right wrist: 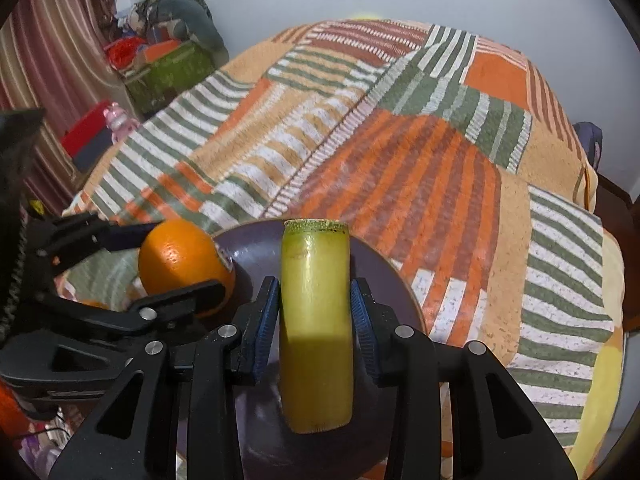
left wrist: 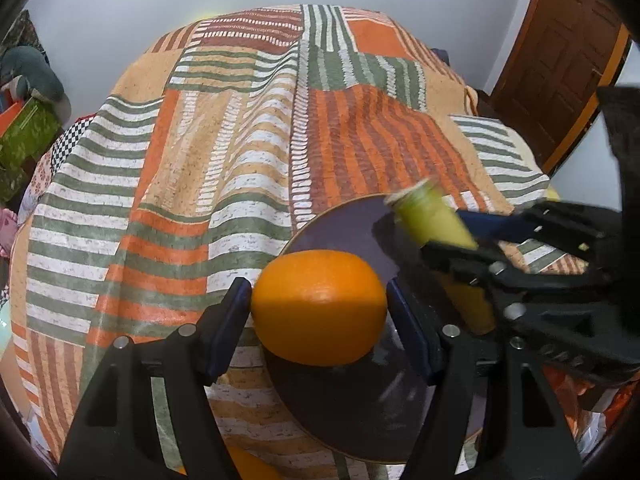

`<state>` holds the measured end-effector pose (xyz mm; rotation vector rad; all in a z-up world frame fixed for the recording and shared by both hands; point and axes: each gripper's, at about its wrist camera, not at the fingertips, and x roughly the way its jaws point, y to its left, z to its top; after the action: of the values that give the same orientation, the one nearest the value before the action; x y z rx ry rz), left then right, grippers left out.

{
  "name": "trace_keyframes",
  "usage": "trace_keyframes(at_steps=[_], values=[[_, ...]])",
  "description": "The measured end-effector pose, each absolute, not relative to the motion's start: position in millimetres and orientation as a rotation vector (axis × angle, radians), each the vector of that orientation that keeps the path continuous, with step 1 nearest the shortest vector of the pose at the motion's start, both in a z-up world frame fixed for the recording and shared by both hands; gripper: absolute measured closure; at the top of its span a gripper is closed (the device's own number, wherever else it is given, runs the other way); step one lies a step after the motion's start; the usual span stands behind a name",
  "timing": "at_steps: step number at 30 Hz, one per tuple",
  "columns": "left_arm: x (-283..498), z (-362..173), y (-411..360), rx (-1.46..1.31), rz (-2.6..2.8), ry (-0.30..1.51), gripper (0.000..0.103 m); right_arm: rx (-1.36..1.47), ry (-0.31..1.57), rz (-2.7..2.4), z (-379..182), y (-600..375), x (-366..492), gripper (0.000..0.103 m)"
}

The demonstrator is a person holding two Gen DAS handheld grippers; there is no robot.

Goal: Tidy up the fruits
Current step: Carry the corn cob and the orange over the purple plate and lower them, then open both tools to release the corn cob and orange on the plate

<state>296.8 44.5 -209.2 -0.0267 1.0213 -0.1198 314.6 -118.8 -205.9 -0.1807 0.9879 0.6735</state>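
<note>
My left gripper point(left wrist: 319, 308) is shut on an orange point(left wrist: 319, 307) and holds it over the left rim of a dark purple plate point(left wrist: 360, 412). My right gripper point(right wrist: 315, 312) is shut on a yellow-green cut banana piece point(right wrist: 315, 320) and holds it over the same plate point(right wrist: 248, 252). The banana piece point(left wrist: 430, 216) and right gripper point(left wrist: 532, 280) also show at the right of the left wrist view. The orange point(right wrist: 180, 260) and left gripper point(right wrist: 120, 272) show at the left of the right wrist view.
The plate lies on a bed covered with an orange, green and white striped blanket point(left wrist: 240, 160). Another orange thing point(left wrist: 248, 464) peeks at the bottom edge. Boxes and clutter point(right wrist: 160, 64) stand by the far left wall. A brown door point(left wrist: 560, 52) is at the right.
</note>
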Motion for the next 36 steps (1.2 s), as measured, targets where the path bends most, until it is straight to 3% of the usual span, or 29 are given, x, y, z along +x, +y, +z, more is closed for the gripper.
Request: trace_keyframes(at_steps=[7,19,26,32,36], values=[[294.7,-199.4,44.2,-0.031,-0.113,0.992,0.033,-0.179,1.005,0.665,-211.8,-123.4,316.3,0.069],[261.4,-157.0,47.6,-0.032,-0.078,0.893,0.033,-0.155,0.914,0.655,-177.8,-138.1,293.5,0.069],[228.6,-129.9,53.3,-0.029,-0.060,0.822,0.027,-0.140,0.841,0.626,-151.0,-156.9,270.4,0.069],[204.2,-121.2,70.7,-0.030,-0.023,0.803,0.026,-0.106,0.794,0.582,-137.2,-180.2,255.3,0.054],[194.2,-128.3,90.9,-0.053,0.011,0.833,0.026,-0.112,0.781,0.531,-135.9,-196.1,248.2,0.051]])
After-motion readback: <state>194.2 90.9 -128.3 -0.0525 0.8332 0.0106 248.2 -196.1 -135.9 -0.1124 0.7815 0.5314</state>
